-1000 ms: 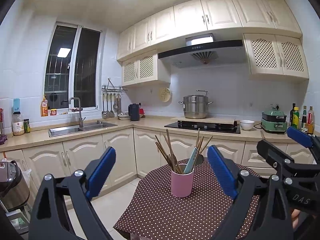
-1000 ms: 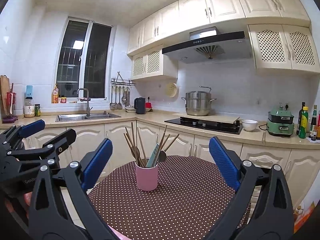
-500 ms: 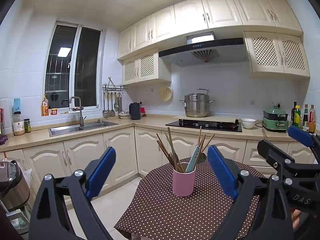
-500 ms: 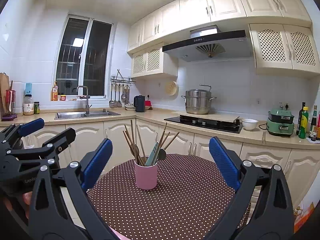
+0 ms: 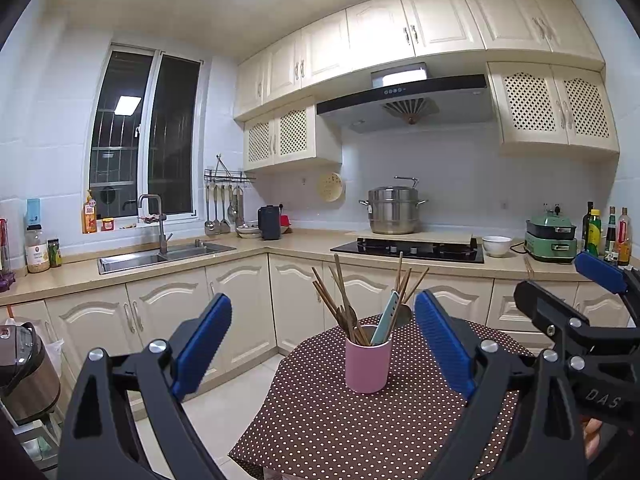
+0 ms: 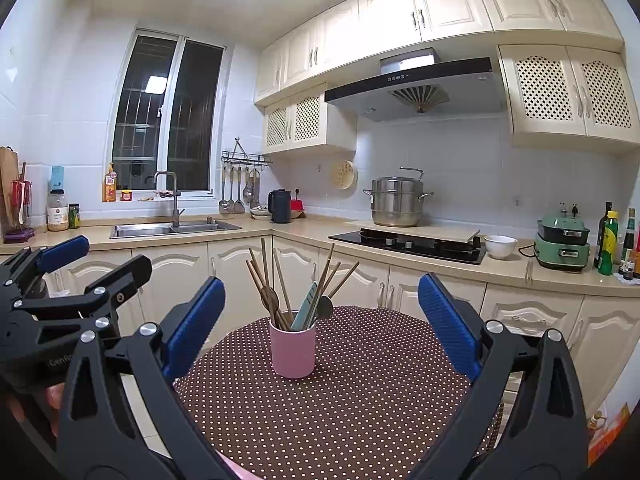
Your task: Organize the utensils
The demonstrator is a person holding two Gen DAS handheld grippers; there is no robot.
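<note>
A pink cup (image 5: 368,364) stands upright on a round table with a brown dotted cloth (image 5: 340,432). It holds several wooden chopsticks (image 5: 340,300), spoons and a pale green utensil (image 5: 385,316). My left gripper (image 5: 322,340) is open and empty, short of the cup. My right gripper (image 6: 320,326) is open and empty, also short of the cup (image 6: 293,354). The right gripper shows at the right of the left wrist view (image 5: 560,292); the left gripper shows at the left of the right wrist view (image 6: 100,260).
Cream cabinets and a counter run behind the table, with a sink (image 5: 160,256), a hob (image 5: 408,248) with a steel pot (image 5: 394,210), a green cooker (image 5: 552,236) and bottles (image 5: 604,232). A rice cooker (image 5: 24,368) stands at the lower left.
Both views have shifted slightly; the cup sits a little further right in the left wrist view. Both grippers stay open and empty.
</note>
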